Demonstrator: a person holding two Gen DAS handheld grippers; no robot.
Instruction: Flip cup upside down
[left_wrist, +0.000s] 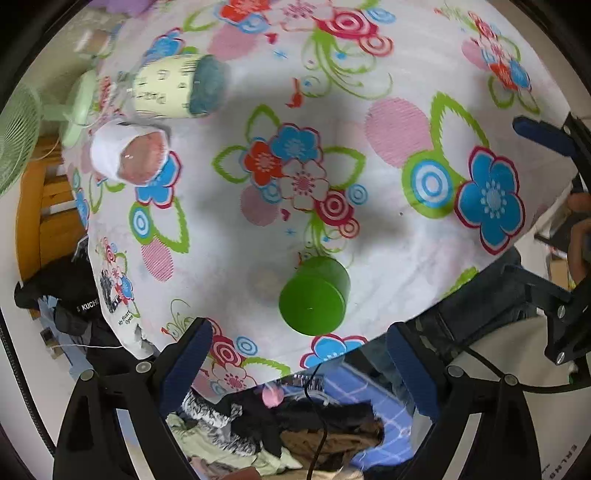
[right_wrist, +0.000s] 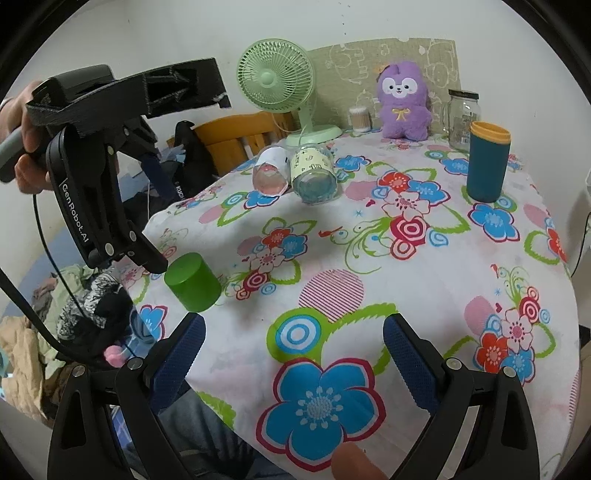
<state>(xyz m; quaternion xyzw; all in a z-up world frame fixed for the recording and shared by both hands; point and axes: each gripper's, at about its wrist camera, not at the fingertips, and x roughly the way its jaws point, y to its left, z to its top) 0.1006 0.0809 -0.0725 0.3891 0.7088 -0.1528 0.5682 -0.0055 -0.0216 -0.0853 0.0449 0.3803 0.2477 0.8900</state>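
Note:
A green cup stands upside down on the floral tablecloth, near the table's edge; it also shows in the right wrist view. My left gripper is open and empty, above and just short of the cup; in the right wrist view its body hangs beside the cup at the left. My right gripper is open and empty over the cloth's near part, to the right of the cup.
Two clear plastic cups lie on their sides: one with a white label, one with a pale yellow label. A teal tumbler, glass jar, purple plush and green fan stand at the back. Clothes lie on the floor.

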